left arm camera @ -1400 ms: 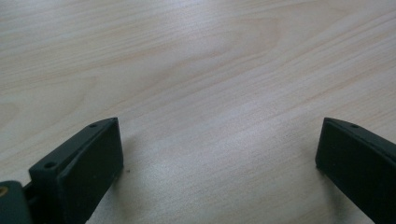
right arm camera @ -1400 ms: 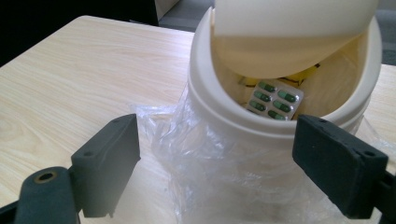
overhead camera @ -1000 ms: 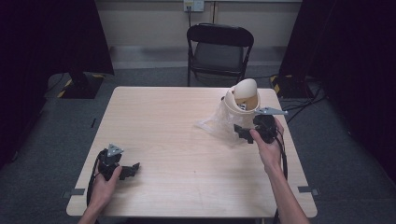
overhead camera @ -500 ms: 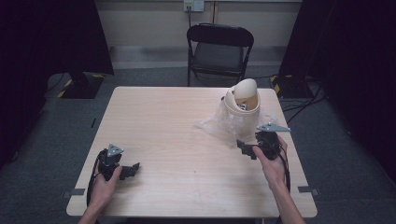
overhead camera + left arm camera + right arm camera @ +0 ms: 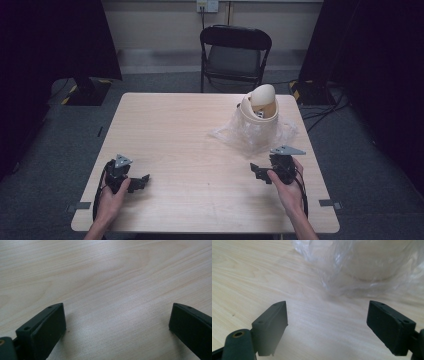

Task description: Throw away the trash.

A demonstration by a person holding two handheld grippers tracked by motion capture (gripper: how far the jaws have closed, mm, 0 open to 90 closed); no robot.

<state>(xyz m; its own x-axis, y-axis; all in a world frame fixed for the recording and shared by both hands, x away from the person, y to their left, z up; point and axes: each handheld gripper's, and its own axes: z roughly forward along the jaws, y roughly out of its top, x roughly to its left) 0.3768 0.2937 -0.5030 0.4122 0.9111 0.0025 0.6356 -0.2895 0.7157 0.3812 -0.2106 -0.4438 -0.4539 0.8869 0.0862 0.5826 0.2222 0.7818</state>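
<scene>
- A small cream-coloured plastic bin with a rounded swing lid (image 5: pixel 260 107) stands at the far right of the pale wood-grain table (image 5: pixel 185 135), wrapped loosely in a crumpled clear plastic bag (image 5: pixel 250 136) that spreads over the tabletop around its base.
- The right gripper (image 5: pixel 261 172), held low above the table just in front of the bag, points leftward in the high view; its jaws stand wide apart and have just been closing a little, with nothing between them but bare wood.
- In the right gripper view the bag's wrinkled film (image 5: pixel 362 272) lies close ahead of the black jaws, apart from both, the bin's pale wall a blur behind it.
- The left gripper (image 5: pixel 140 181) rests near the table's front left edge, released, jaws spread over bare table (image 5: pixel 112 285), well apart from the bin.
- Judged from here, the thin film is the hazard: a pinch taken too shallow could slide off the slick plastic, while one taken too deep might catch the bin's wall as well and drag it along.
- The bin looks light and top-heavy under its domed lid; a sideways tug on the bag with no second gripper steadying it could tip it over or pull it toward the near right edge.
- The bag could also tear if it is pulled hard while still caught under the base.
</scene>
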